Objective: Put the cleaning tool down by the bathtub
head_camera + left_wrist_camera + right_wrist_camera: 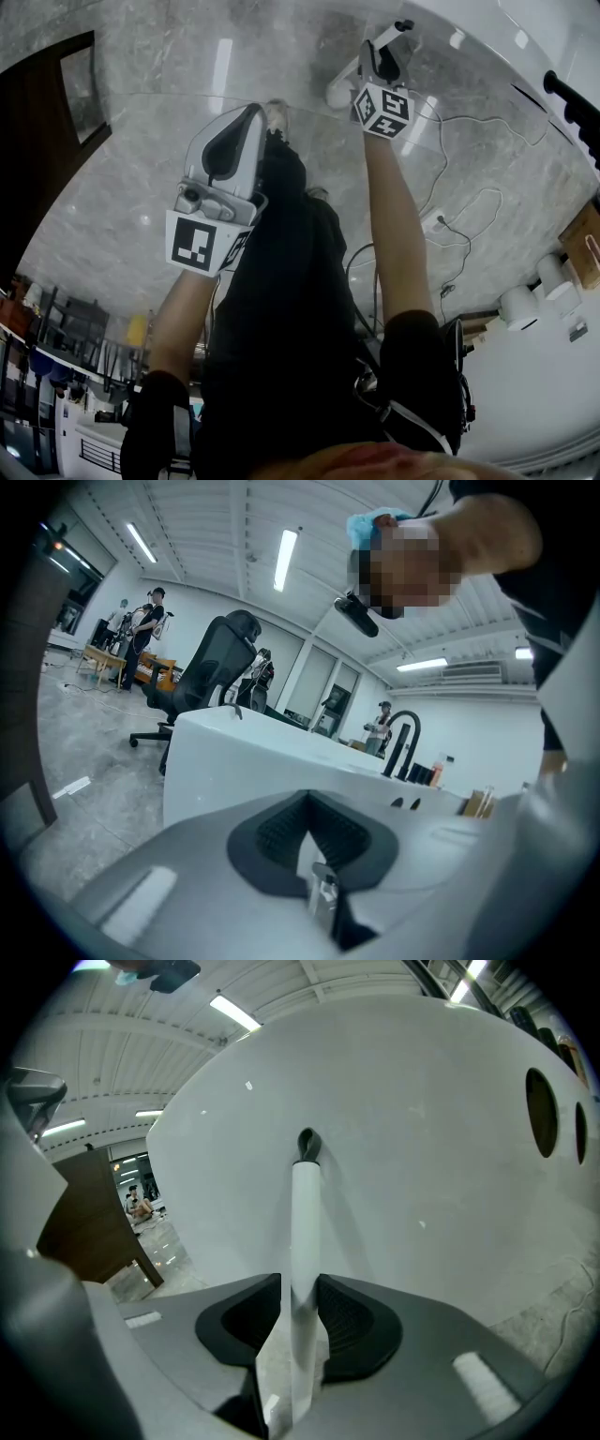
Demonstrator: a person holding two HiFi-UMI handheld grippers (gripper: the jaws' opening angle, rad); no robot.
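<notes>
The put-down looks nearly finished: the white-handled cleaner [306, 1213] leans on the bathtub [441, 1129] wall, its black end touching it at 12 o'clock from the right tool [300, 1290]. That tool's jaws stand slightly spread round the handle, a thin gap on one side. The next move calls for drawing the right tool straight back without tipping the handle. The left tool [309, 803] is pressed together on nothing, and the tub's inside is out of sight.
</notes>
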